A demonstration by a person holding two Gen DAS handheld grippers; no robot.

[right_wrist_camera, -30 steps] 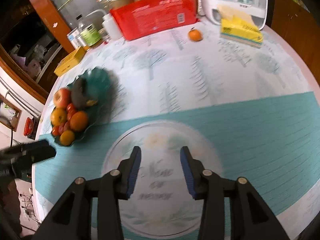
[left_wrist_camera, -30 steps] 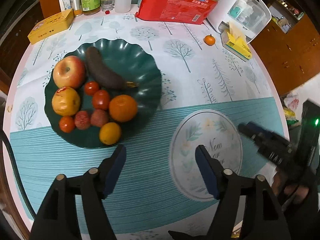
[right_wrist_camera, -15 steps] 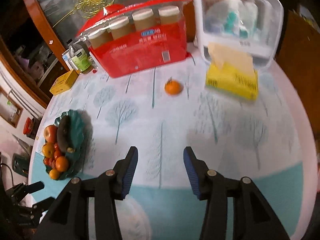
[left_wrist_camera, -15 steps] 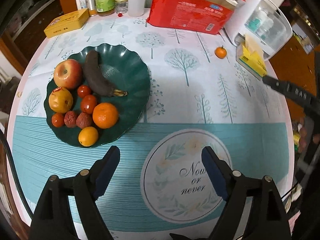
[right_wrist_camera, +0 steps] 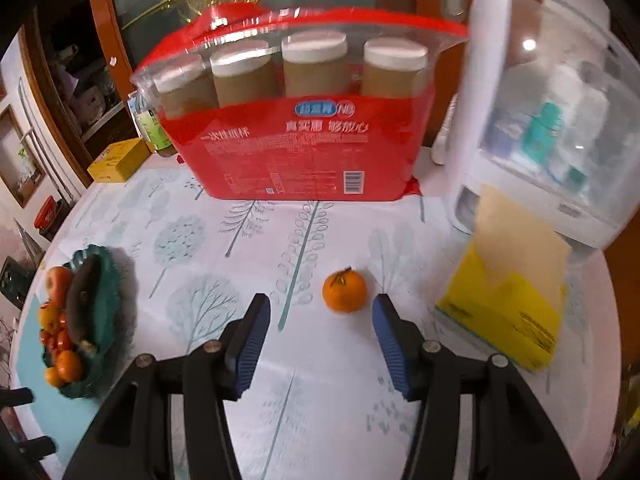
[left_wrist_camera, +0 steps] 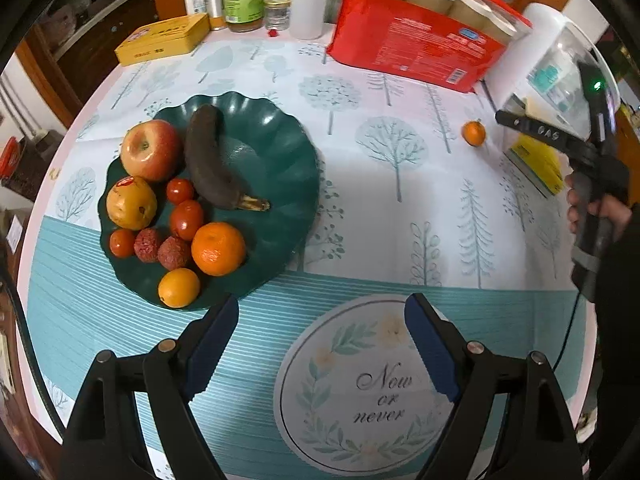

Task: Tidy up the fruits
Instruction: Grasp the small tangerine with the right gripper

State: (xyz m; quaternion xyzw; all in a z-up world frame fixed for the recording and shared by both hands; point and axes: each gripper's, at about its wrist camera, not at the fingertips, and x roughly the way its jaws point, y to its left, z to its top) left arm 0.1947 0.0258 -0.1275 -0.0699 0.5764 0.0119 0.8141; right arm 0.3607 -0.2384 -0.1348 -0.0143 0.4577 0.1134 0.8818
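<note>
Both jaws gape empty: right gripper [right_wrist_camera: 320, 320] frames the stray tangerine [right_wrist_camera: 344, 290] at centre frame, left gripper [left_wrist_camera: 320, 320] idles below the fruit plate [left_wrist_camera: 280, 152].

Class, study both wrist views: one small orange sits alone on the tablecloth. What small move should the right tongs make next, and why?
Probably ease the right tongs forward and slightly right, so the open jaws straddle the small orange. It lies just ahead of the fingertips, nearer the right finger, not yet between them, while the other fruit already sits on the green plate.
</note>
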